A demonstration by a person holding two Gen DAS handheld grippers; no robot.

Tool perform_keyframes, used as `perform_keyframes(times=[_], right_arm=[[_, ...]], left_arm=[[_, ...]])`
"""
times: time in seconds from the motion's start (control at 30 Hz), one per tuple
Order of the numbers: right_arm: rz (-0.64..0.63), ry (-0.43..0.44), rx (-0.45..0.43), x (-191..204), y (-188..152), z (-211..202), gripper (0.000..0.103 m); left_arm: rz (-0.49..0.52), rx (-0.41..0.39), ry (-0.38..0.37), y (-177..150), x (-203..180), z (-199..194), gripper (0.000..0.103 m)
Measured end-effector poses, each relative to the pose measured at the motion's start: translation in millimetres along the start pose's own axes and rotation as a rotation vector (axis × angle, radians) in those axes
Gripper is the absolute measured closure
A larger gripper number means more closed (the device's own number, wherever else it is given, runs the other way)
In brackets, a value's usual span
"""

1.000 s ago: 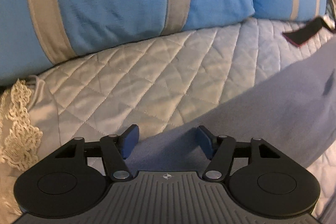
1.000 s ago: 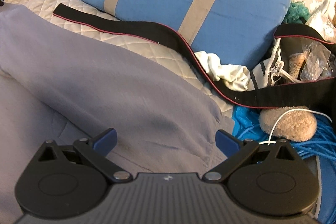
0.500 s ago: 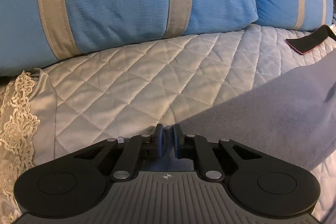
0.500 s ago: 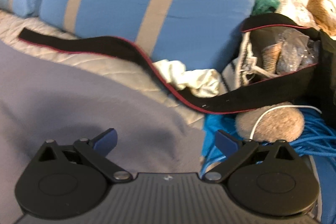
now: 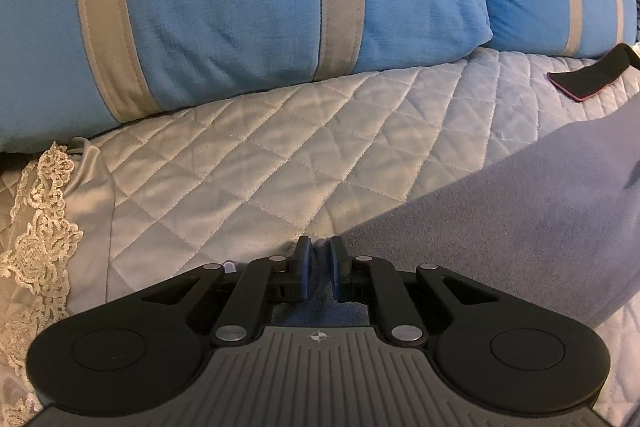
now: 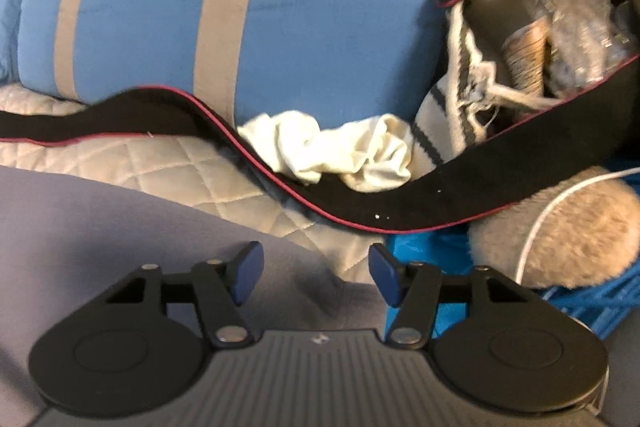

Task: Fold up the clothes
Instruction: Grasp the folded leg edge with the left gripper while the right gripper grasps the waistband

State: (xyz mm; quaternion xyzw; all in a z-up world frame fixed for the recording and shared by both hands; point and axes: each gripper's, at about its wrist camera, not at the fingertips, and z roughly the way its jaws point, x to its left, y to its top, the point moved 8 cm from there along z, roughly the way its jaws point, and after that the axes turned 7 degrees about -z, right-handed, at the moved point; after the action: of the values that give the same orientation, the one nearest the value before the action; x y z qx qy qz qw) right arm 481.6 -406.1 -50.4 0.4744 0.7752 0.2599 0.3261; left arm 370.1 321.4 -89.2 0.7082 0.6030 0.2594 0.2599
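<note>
On the quilted bedspread [image 5: 248, 163], a grey-blue garment [image 5: 500, 211] lies spread below two blue pillows [image 5: 240, 7] with tan stripes. Left gripper [image 5: 319, 259]: jaws drawn nearly together, pinching the garment's corner at its edge on the quilt. Right gripper [image 6: 316, 267]: jaws apart, just been closing, garment's other corner [image 6: 160, 247] lying between the pads, not yet pressed. Black strap [image 6: 360, 203] with red piping crosses behind; crumpled white cloth [image 6: 332, 147] beside it.
</note>
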Motion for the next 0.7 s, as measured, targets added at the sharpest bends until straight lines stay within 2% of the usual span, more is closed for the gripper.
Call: perform_keyframes(times=[0.03,0.1,0.13,0.17,0.27,0.33,0.47,0.7], right_arm=[[-0.006,0.013,0.014,0.7,-0.9,5.7,0.033],[-0.015,0.056,0.034,4.3,-2.9,14.5,0.045],[-0.018,0.088,0.04,7.4,-3.9,17.6,0.066],[-0.021,0.119,0.045,10.5,-5.0,20.5,0.08],[-0.022,0.153,0.048,16.1,-5.7,20.0,0.096],[-0.013,0.147,0.046,16.4,-5.2,17.2,0.099],[-0.022,0.102,-0.012,14.3,-0.2,-1.3,0.1],[-0.016,0.087,-0.098,8.5,6.6,-60.6,0.1]], left_arm=[[0.001,-0.002,-0.001,-0.2,0.1,-0.2,0.093],[0.005,-0.004,-0.004,-0.4,0.1,-0.7,0.093],[0.009,-0.003,-0.005,-0.1,-0.3,-0.9,0.093],[0.015,-0.001,-0.006,0.2,-0.6,-1.2,0.093],[0.025,-0.007,-0.003,1.3,-1.9,-3.1,0.096],[0.024,-0.023,0.001,2.3,-1.7,-7.7,0.097],[0.003,-0.076,0.0,9.1,3.6,-31.2,0.097],[-0.035,-0.204,-0.014,10.9,6.0,-92.3,0.097]])
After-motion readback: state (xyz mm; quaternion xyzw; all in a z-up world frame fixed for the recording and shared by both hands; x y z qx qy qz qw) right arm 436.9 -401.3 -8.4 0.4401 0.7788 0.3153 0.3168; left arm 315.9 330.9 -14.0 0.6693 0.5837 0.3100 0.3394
